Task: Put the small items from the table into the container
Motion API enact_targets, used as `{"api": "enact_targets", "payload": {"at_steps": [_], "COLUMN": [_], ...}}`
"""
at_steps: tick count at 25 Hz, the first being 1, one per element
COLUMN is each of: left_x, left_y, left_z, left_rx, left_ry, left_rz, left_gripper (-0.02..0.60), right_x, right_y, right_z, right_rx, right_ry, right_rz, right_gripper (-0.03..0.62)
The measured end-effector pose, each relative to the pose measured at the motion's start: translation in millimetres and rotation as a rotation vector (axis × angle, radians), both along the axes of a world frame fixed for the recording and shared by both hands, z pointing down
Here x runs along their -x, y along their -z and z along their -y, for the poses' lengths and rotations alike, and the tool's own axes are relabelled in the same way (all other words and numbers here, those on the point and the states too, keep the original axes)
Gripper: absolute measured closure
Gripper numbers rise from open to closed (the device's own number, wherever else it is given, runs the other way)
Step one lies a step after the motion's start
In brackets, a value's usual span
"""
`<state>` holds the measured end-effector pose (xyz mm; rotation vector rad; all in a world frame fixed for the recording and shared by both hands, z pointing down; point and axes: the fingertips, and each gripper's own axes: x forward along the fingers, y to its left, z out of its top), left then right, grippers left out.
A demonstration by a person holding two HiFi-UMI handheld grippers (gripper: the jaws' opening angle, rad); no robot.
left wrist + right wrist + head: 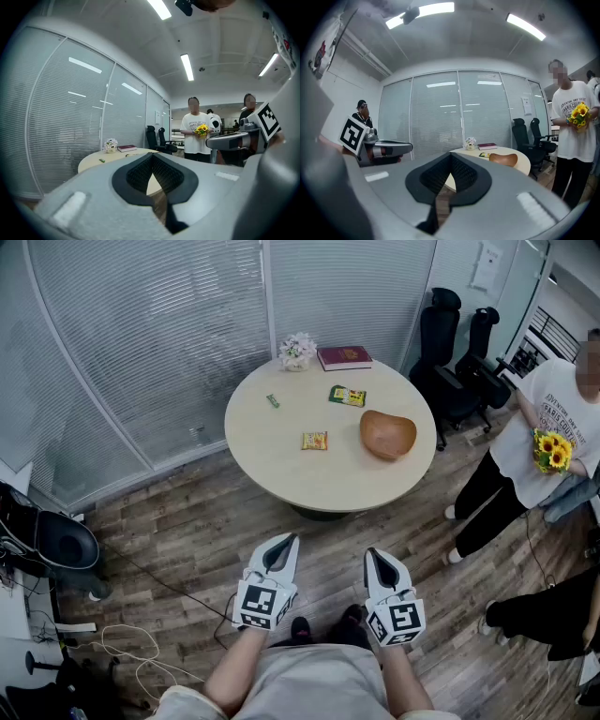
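**Standing back from the desk, both jaws shut and empty**

Both grippers hang low in the head view, the left gripper (285, 544) just left of centre and the right gripper (374, 557) just right of it. They sit well apart from the desk (281, 460), which fills the upper middle of the frame. Each gripper view shows its own jaws meeting at the tips with nothing between them. That fits a start pose: the grippers are held close to the body and about level, and no reach has begun.

The small items lie on the desk. An orange packet (314, 440) is near the middle, a green packet (347, 396) is above it, and a thin green piece (273, 400) lies toward the upper left. The bowl (388, 434), probably the container meant, sits at the desk's right side near both packets, so the carries look short. A book (344, 357) and a pot of flowers (297, 351) stand at the far edge; neither looks like a small item to move.

A person (539, 442) holding sunflowers stands at the right of the frame, clear of the desk. Nothing is in the bowl yet, as far as the view shows, so the task looks unstarted. The jaws would need to open before any pick.
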<state>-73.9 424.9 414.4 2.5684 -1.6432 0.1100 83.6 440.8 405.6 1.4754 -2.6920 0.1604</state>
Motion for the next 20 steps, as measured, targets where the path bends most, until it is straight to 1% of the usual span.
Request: {"api": "enact_targets", "payload": {"at_steps": [3,6,9,12,15,18,20], "left_x": [3.3,6.2,9.8,24.0,28.3,25.0,27.3], "left_y": [0.7,2.1,-1.1,-14.1,-16.0,-18.9,-23.5], "left_z": [1.6,5.2,16.0,15.4,17.4,31.7,45.2], "left_rx": [0.001,0.003,-0.004,0.016,0.028,0.027,0.036], "left_ry": [0.003,0.001,-0.009,-0.004,0.006,0.0,-0.004], "left_rz": [-0.002,-0.005,-0.009,-0.006,-0.026,-0.036,-0.029], "left_gripper": [0.584,0.584,0.584,0.584,0.584,0.584,0.584], "right_x": [3.6,9.6,14.4,22.4,15.0,6.6,11.2], "right_y": [-0.2,7.3,1.8,-16.5,-19.8,-27.6,-36.2], "right_z": [0.8,0.6,7.5,5.4,1.1,12.0,27.1], "right_rx": [0.005,-0.021,-0.03,0.013,0.042,0.066,0.087], "right_ry": [0.001,0.016,0.006,-0.014,-0.029,-0.041,-0.035], "right_rz": [0.0,0.039,0.043,0.06,0.059,0.042,0.033], "right_gripper": [0.594,0.592,0.592,0.592,0.592,0.592,0.592]}}
